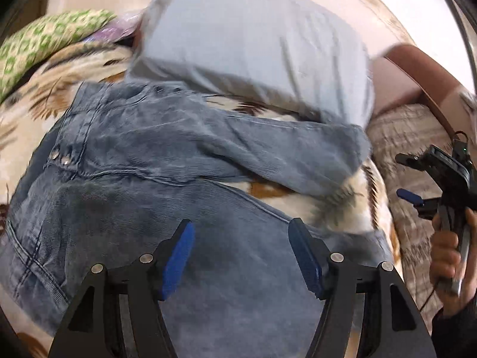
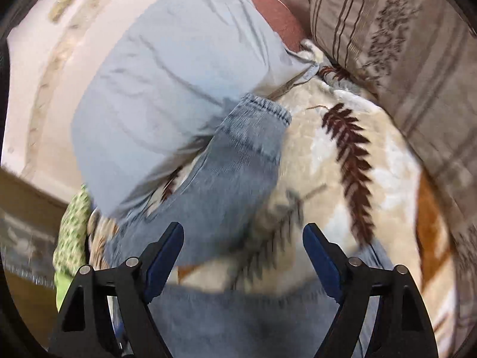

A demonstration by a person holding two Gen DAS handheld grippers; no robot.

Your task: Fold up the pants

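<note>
The pants (image 1: 143, 161) are faded blue-grey denim with rivets at the pocket, spread flat on a leaf-patterned blanket (image 2: 342, 179). The legs splay apart, one hem (image 2: 262, 107) touching a pale blue pillow (image 2: 167, 77).

Both wrist views look down, close over the jeans (image 1: 179, 155); both share the grey pillow (image 2: 167, 89).

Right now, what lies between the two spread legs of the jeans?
In the left wrist view, the jeans fork, and only the leaf-patterned blanket shows in the gap. The right wrist view shows the same blanket beside the far leg, nothing else on it.
</note>
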